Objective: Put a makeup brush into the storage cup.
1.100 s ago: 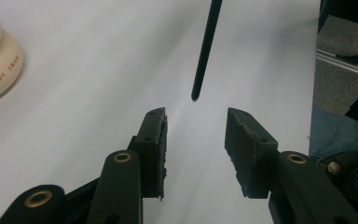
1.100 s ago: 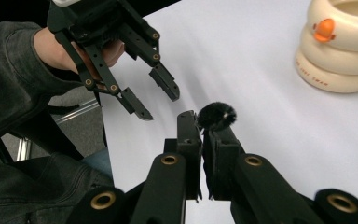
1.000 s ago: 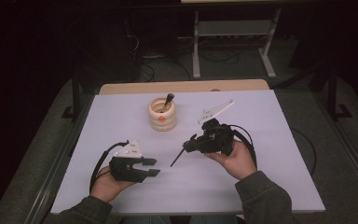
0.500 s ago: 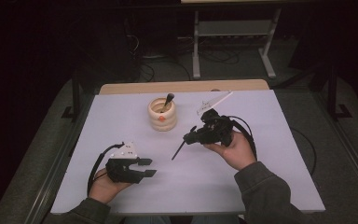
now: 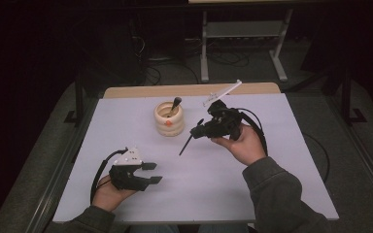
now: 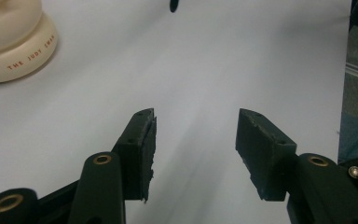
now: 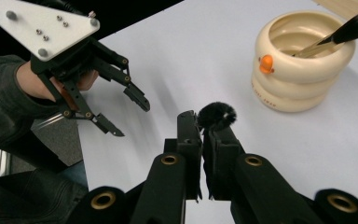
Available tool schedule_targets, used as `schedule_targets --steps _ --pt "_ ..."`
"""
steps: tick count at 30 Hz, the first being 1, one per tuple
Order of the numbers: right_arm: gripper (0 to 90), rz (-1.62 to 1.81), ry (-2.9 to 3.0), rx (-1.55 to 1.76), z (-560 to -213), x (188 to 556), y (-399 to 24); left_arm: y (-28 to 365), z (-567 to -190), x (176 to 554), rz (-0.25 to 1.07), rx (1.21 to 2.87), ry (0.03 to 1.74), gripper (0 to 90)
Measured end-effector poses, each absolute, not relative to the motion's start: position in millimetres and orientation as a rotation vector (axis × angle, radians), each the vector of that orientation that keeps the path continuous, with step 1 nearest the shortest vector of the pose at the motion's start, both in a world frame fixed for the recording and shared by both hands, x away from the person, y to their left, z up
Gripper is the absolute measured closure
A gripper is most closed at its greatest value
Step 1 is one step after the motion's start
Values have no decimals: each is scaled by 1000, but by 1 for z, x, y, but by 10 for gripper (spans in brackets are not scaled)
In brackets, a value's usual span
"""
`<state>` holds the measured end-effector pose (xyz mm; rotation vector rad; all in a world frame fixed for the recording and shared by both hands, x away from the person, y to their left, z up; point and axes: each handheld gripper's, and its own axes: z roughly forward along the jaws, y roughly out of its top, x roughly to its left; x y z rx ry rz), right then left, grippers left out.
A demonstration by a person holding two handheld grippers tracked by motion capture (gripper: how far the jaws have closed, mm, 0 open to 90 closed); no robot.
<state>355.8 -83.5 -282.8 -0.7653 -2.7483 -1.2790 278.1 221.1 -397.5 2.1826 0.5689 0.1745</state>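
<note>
A cream ringed holder stands at the table's far middle with a dark-tipped brush leaning in it. Just right of it, my right gripper is lifted off the table and shut on a black brush, whose thin handle slants down to the left. In the right gripper view the fluffy black head pokes out past the closed jaws of that gripper, with the holder ahead on the right. My left gripper rests open near the front left, nothing between its pads.
The white table has a wooden strip along its far edge. Cables trail from both grippers. A metal stand is on the dark floor beyond. The left gripper view catches the holder's base and the held brush's tip.
My right gripper has carried the black brush away from me, up and closer to the holder. The left hand has slid slightly toward the table's front edge, still open.
</note>
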Motion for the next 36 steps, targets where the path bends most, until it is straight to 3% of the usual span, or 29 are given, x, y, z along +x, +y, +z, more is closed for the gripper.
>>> schedule_targets --steps 36 --pt "847 -1295 -2817 -854 -237 422 -48 231 -392 281 194 2144 603 425"
